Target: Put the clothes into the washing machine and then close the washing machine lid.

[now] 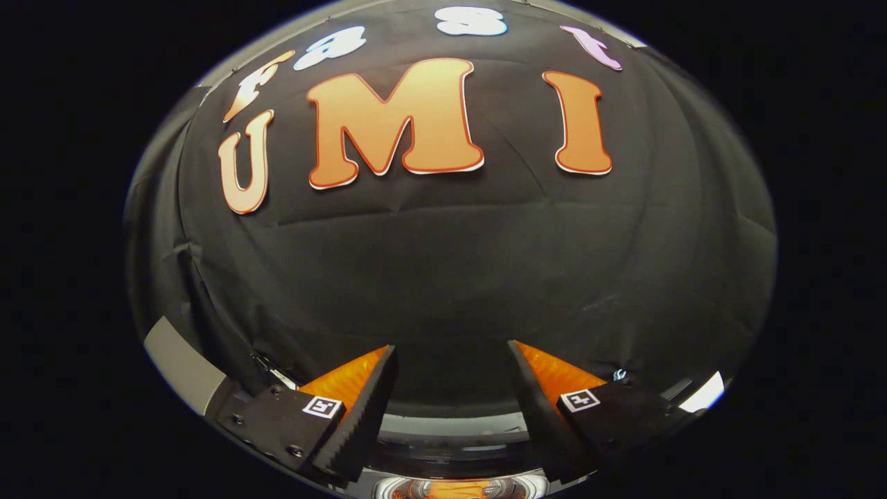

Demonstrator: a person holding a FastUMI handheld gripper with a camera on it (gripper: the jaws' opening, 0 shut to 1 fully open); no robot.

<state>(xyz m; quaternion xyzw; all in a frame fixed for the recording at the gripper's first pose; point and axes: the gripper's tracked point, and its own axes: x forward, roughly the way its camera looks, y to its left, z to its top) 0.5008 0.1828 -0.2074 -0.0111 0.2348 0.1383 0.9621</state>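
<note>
no readable text, square markers on tongs [452, 357]

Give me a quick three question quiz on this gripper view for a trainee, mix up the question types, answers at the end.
1. True or false: the gripper has clothing clamped in its jaws.
2. Multiple choice: what lies beyond the jaws? A) the booth's black cloth wall B) a folded towel C) a person's hand
3. Fill in: a curved glossy rim of some appliance shows low down, ____ the two jaws.

Key
1. False: the jaws stand apart with nothing in the gap.
2. A
3. between. It may be the washing machine, but too little is visible to tell.
</note>
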